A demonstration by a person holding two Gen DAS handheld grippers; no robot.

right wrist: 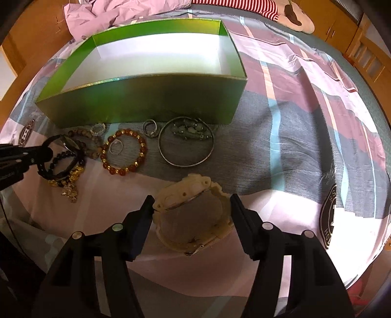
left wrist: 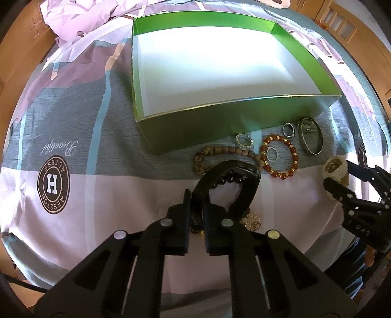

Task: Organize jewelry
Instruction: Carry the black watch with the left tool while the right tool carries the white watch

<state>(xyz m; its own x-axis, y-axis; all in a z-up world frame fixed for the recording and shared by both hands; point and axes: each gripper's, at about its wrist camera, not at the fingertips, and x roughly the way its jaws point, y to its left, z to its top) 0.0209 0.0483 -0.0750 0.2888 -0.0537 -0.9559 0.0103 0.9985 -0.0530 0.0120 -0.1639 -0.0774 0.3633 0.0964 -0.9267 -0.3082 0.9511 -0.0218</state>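
An empty green box sits on the bedspread. Jewelry lies in front of it: an amber bead bracelet, a wooden bead bracelet, a silver bangle, small rings. My left gripper is shut on a black watch strap, also seen in the right wrist view, over a black-and-gold bead bracelet. My right gripper is open around a cream watch, which also shows in the left wrist view.
The bedspread is patterned grey, pink and white with round logos. A rumpled pink sheet lies behind the box. Wooden furniture stands beyond the bed. A gold pendant lies by the black bracelet.
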